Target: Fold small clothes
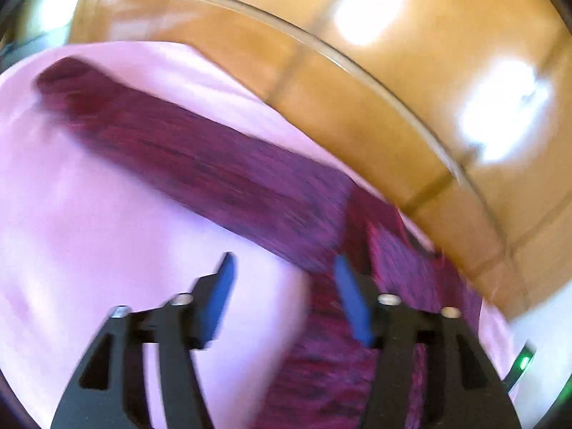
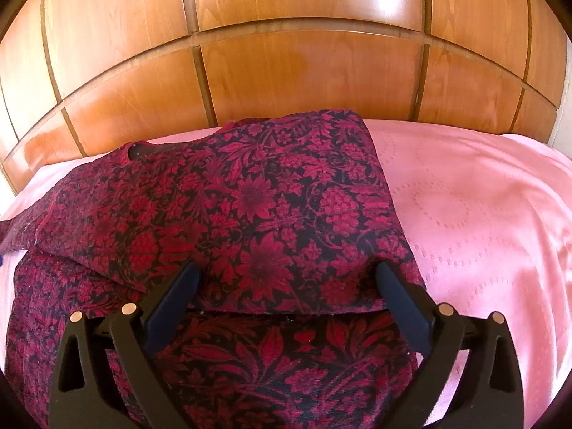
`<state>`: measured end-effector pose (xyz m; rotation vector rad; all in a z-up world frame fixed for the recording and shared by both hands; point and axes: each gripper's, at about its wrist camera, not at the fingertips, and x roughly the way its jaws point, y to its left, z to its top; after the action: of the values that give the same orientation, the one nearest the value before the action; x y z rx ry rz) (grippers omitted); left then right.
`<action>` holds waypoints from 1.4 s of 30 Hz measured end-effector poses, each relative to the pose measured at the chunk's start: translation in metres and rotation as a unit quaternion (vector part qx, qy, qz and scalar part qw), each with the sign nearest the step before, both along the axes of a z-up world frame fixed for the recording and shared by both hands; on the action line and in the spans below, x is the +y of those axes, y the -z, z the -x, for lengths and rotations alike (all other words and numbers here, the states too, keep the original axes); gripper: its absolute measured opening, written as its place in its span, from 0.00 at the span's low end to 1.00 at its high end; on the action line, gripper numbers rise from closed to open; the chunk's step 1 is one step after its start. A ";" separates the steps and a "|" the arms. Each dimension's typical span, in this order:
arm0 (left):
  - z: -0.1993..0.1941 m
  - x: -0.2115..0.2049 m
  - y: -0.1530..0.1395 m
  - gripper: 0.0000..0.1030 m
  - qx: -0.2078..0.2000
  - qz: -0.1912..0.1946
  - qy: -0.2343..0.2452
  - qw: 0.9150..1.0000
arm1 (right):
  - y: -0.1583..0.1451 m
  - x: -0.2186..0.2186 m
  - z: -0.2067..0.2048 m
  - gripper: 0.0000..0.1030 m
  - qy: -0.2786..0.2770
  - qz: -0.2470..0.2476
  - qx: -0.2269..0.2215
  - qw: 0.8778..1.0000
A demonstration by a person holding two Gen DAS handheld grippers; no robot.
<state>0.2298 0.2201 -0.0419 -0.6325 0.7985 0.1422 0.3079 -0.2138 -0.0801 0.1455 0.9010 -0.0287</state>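
The dark-red floral knit garment [image 2: 250, 214] lies partly folded on the pink bed cover [image 2: 482, 214]. Right hand-held gripper [image 2: 286, 279], spread and empty, is nearer, folded edge at 12 o'clock. Left hand-held gripper [image 1: 282, 275] spread; sleeve runs toward 10 o'clock.

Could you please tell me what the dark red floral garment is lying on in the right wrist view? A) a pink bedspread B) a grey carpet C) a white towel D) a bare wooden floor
A: the floral garment is spread over the pink bedspread, which shows beside it and runs back to the wooden headboard.
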 end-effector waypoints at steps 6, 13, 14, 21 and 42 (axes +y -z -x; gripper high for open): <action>0.022 0.120 0.017 0.71 0.018 0.072 -0.146 0.986 | 0.000 0.002 0.001 0.98 -0.002 0.006 -0.001 1.000; 0.025 0.200 0.026 0.59 0.006 0.143 -0.220 0.965 | 0.000 0.003 0.001 0.98 -0.002 0.012 0.001 1.000; 0.022 0.207 0.027 0.54 0.006 0.146 -0.222 0.964 | 0.000 0.004 0.001 0.98 -0.001 0.013 0.001 1.000; -0.011 0.237 0.035 0.27 0.038 0.136 -0.246 0.959 | 0.001 0.005 0.001 0.98 0.001 0.018 0.002 1.000; -0.047 0.045 -0.047 0.11 -0.041 -0.067 -0.005 0.997 | 0.002 0.007 0.001 0.98 0.006 0.020 0.002 1.000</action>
<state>0.2769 0.2654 0.0050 -0.5124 0.6998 0.1762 0.3069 -0.2073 -0.0816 0.1133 0.9038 -0.0585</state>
